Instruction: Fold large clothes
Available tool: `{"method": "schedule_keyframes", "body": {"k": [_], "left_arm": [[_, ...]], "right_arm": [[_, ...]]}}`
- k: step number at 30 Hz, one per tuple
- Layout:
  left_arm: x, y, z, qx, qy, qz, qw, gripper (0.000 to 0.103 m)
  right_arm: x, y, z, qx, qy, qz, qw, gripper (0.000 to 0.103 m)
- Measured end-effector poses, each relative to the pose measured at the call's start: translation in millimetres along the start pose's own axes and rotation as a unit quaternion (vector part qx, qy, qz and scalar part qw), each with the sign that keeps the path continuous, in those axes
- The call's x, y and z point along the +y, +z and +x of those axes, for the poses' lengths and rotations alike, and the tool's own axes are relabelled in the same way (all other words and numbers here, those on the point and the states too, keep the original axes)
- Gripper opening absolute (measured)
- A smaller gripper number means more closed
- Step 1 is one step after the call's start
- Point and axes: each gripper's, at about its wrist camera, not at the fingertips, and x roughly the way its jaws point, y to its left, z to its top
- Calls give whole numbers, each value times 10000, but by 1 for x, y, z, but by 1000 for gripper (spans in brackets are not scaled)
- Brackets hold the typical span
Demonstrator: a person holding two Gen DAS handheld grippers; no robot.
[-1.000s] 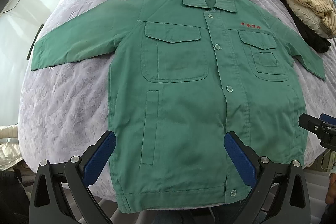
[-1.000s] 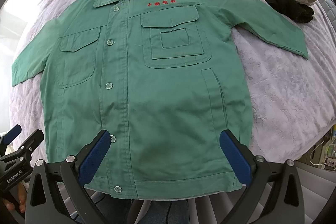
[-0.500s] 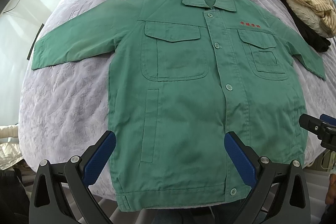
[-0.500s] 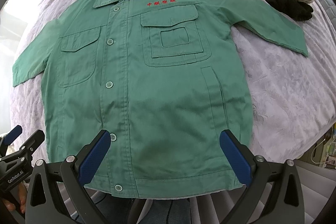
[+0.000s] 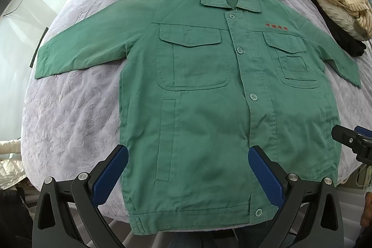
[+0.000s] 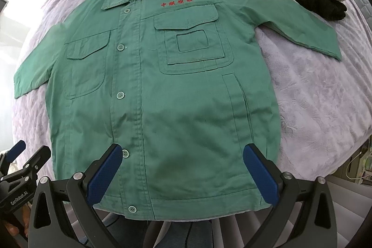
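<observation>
The green jacket (image 5: 209, 108) lies flat, face up and buttoned on the lilac bedspread (image 5: 69, 120), collar at 12 o'clock and hem at 6 o'clock, its long axis running away from the spread, empty left gripper (image 5: 186, 169) and right gripper (image 6: 183, 166), both hovering equally near the hem.
</observation>
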Motion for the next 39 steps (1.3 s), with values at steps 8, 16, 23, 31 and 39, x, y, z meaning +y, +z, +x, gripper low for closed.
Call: {"method": "schedule_keyframes", "body": {"k": [8, 16, 23, 31, 39], "left_arm": [[-2, 4, 6, 32, 105, 24, 9999, 103], [-9, 13, 6, 94, 192, -167, 9996, 103], [8, 21, -1, -84, -350, -1068, 9936, 103], [107, 51, 10, -545, -494, -1976, 9775, 103], [253, 86, 76, -1010, -431, -2646, 9581, 103]], "right_arm": [[-2, 6, 6, 77, 61, 11, 10000, 103], [-6, 21, 13, 231, 379, -204, 9988, 103], [-2, 44, 21, 297, 581, -704, 9954, 103], [51, 58, 36, -37, 1259, -732, 9893, 103], [139, 55, 89, 237, 2234, -555, 9729, 103]]}}
